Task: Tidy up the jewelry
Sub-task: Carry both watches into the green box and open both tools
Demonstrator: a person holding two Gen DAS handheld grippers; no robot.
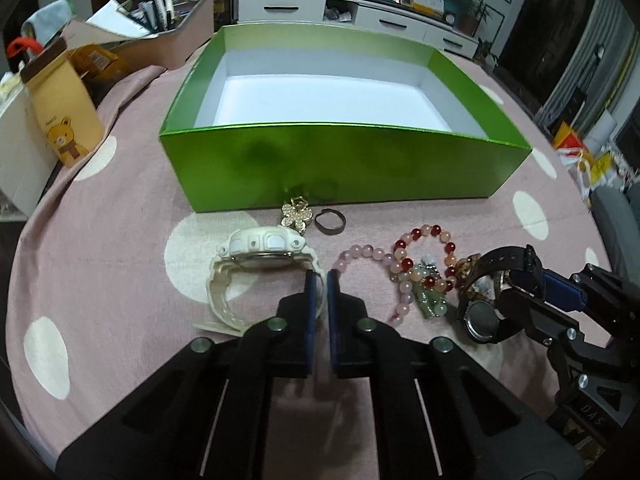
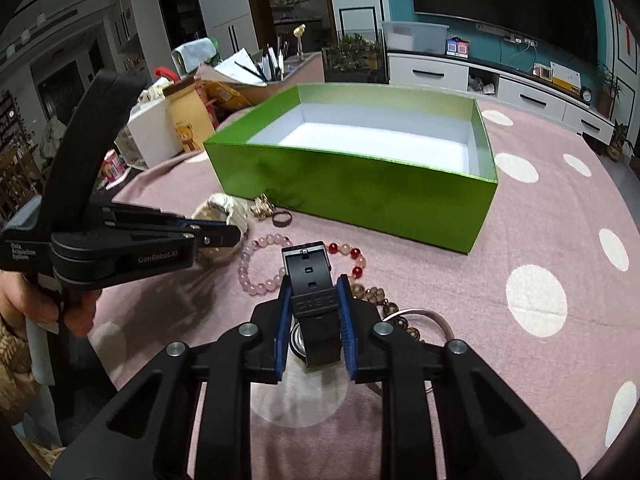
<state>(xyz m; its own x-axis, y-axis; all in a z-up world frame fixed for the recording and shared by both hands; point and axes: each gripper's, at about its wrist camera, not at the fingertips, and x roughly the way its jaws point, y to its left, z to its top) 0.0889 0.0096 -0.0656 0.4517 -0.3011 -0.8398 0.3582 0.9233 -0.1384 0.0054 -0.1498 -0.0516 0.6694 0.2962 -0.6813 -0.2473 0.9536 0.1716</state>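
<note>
From the left wrist, the left gripper (image 1: pixel 320 280) hangs low over the pink dotted cloth (image 1: pixel 120 248) with its blue pads nearly together and nothing between them; the white watch (image 1: pixel 256 264) lies just left of the tips, its strap touching or almost touching the left pad, and the pink bead bracelet (image 1: pixel 372 256) sits just right of them; beyond the tips a gold flower brooch (image 1: pixel 294 214) and a dark ring (image 1: pixel 330 221) lie against the front wall of the open green box (image 1: pixel 320 160) (white inside, nothing in it); at the right edge the right gripper (image 1: pixel 532 284) has the black watch (image 1: pixel 486 312) by its strap.

From the right wrist, the right gripper (image 2: pixel 314 300) is clamped on the strap of the black watch (image 2: pixel 312 296) — the band runs up between the two blue pads, buckle end sticking out past the tips, the round face hanging beneath; beads lie on the cloth under and around it; the left gripper (image 2: pixel 224 236) reaches in from the left, pads close together; the green box (image 2: pixel 360 184) stands beyond.
</note>
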